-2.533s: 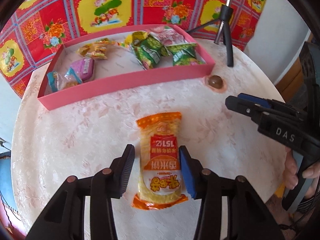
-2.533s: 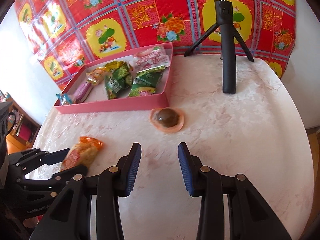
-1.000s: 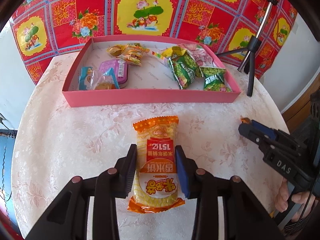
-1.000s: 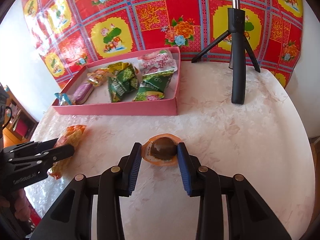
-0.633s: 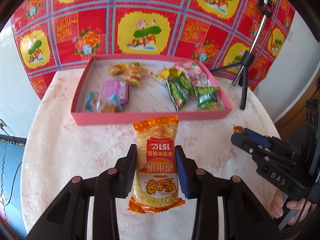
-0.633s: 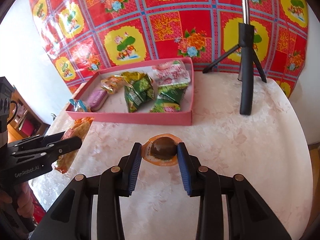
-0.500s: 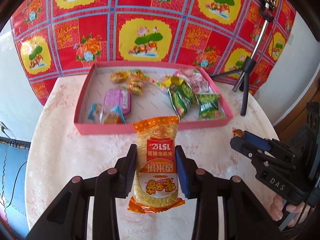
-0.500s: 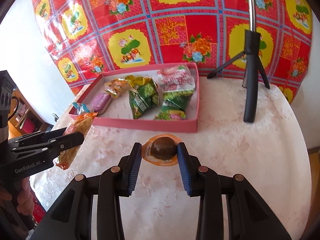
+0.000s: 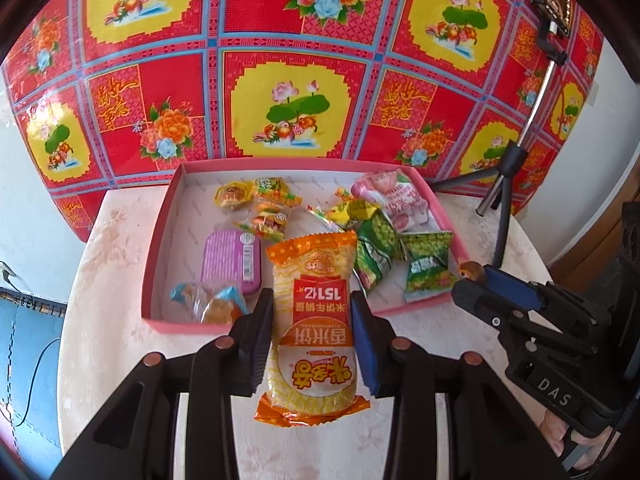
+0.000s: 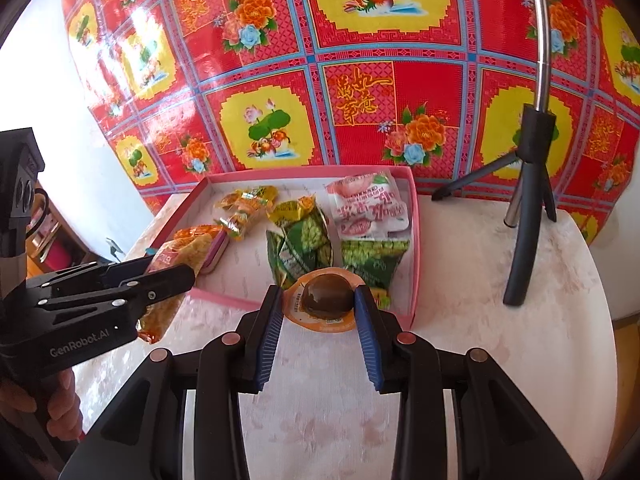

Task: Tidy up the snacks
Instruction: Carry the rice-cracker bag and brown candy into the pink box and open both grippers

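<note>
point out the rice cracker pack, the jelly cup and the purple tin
rice cracker pack [image 9: 313, 312]: left wrist view, on its red label.
jelly cup [image 10: 328, 290]: right wrist view, on its dark dome.
purple tin [image 9: 231, 260]: left wrist view, middle of its lid.

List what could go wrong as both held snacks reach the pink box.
The right gripper pinches the brown jelly cup only at its sides, so it may slip. The long rice cracker pack in the left gripper could land on the purple tin in the crowded pink box.
</note>
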{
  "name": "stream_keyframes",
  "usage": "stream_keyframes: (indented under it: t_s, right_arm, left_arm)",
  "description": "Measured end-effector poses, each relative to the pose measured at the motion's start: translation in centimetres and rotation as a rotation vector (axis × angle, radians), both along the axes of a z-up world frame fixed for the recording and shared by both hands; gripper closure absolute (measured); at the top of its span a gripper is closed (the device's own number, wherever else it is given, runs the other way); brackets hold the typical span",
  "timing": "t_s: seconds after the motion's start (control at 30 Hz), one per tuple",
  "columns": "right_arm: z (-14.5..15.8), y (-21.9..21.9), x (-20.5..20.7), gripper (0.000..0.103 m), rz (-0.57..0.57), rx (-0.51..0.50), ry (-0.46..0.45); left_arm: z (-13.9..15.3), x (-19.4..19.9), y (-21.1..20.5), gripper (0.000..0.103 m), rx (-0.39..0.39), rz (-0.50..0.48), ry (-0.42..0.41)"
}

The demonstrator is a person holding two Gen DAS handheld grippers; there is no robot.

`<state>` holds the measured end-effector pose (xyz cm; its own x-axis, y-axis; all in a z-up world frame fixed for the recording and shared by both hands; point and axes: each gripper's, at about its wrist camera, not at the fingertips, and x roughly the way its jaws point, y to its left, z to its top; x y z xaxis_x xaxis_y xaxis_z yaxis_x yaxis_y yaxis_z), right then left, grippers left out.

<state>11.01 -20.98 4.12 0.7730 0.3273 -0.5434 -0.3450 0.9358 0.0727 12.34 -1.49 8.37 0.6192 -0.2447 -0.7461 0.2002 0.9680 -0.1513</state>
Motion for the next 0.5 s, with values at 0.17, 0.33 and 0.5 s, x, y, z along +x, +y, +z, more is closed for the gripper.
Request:
stream_keyframes:
  t_s: [0.17, 0.33, 0.5]
  right_arm:
    - [-0.2, 0.3, 1.6, 0.066, -0.005, -0.001, 0.022]
    - [-0.3, 0.4, 3.0, 0.066, -0.004, 0.002, 0.034]
    - [-0.5, 0.6, 4.2, 0.066, -0.004, 0.012, 0.035]
  left_arm:
    - [-1.1, 1.5, -0.3, 0.064, 0.014, 0.001, 0.023]
    - [-1.6, 2.6, -0.5, 0.064, 0.019, 0.004, 0.027]
    - [-2.5, 4.5, -0.8, 0.064, 0.035, 0.010, 0.043]
